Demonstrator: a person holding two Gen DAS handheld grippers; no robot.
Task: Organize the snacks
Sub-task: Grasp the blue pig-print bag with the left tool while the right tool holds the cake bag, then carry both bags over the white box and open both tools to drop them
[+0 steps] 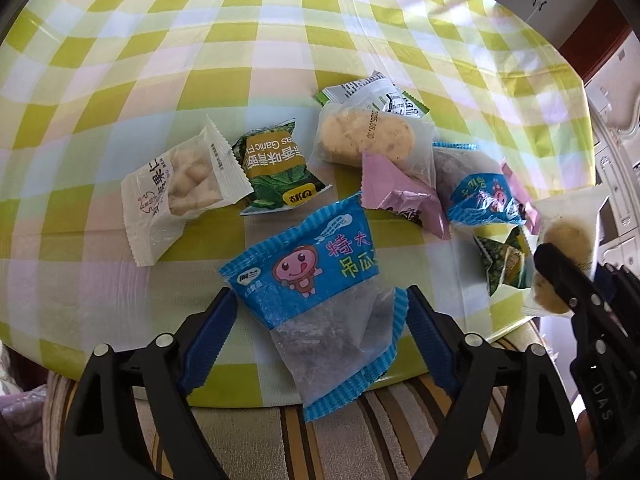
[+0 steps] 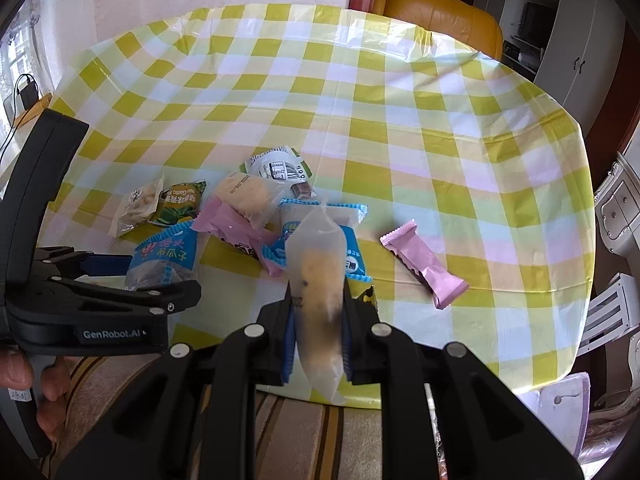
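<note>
My left gripper (image 1: 322,304) has its jaws wide apart on either side of a blue seed packet (image 1: 316,264) at the table's near edge, without pinching it; the packet also shows in the right wrist view (image 2: 164,258). My right gripper (image 2: 318,300) is shut on a clear cake packet (image 2: 320,280), held upright above the near edge; it also shows in the left wrist view (image 1: 564,248). A pile of snacks lies behind: white nut packet (image 1: 180,188), green pea packet (image 1: 276,168), clear cake packet (image 1: 372,136), pink bar (image 1: 404,196), second blue packet (image 1: 484,196).
A lone pink bar (image 2: 424,264) lies to the right of the pile. The checked yellow tablecloth (image 2: 400,128) covers a round table. A striped cushion (image 2: 312,432) is below the near edge. An orange chair (image 2: 440,12) stands beyond the table.
</note>
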